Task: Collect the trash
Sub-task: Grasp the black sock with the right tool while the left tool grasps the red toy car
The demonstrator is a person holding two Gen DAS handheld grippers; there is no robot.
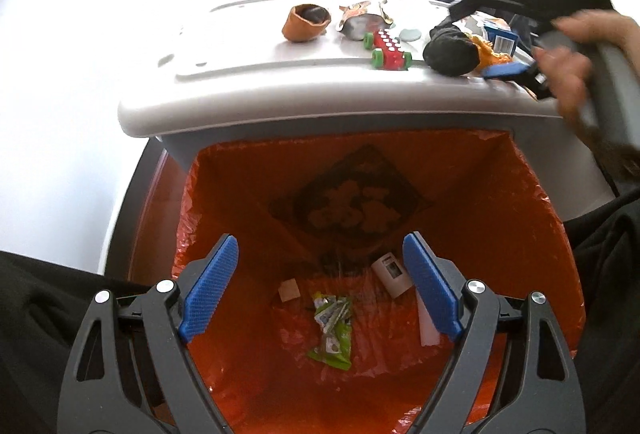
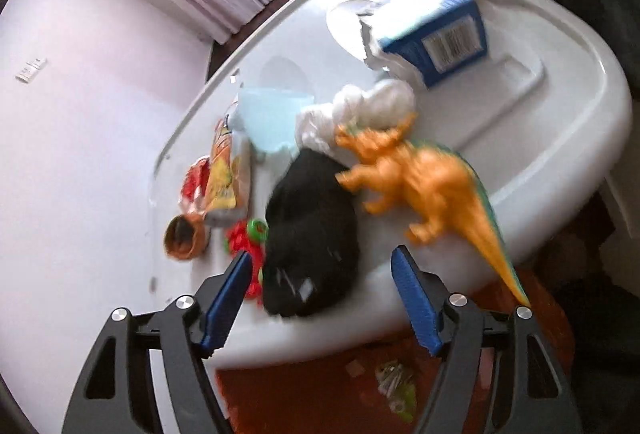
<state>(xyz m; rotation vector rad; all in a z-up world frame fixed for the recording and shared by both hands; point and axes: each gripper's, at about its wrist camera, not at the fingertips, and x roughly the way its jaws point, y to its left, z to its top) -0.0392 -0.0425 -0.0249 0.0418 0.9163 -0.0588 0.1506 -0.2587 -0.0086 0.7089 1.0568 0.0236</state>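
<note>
Left wrist: left gripper [image 1: 320,292] hangs over the orange-lined bin [image 1: 532,193], fingers apart w/ nothing between; green wrapper [image 1: 332,330] and a small carton [image 1: 392,274] lie at the bottom. Right wrist: right gripper [image 2: 320,298] has fingers apart, empty, over the table [image 2: 560,113] edge facing a black lump [image 2: 312,230]. Risk: toys sit close among the trash — the orange dino [image 2: 420,181] touches the lump, red toy car [image 2: 244,238] just beside — so a blurred, hasty grab could take a toy, not the crumpled snack bag [image 2: 224,169] or torn blue box [image 2: 436,29].

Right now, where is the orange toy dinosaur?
In the right wrist view, the orange toy dinosaur stands on the white lid, right of the black cloth bundle, below the blue carton.
</note>
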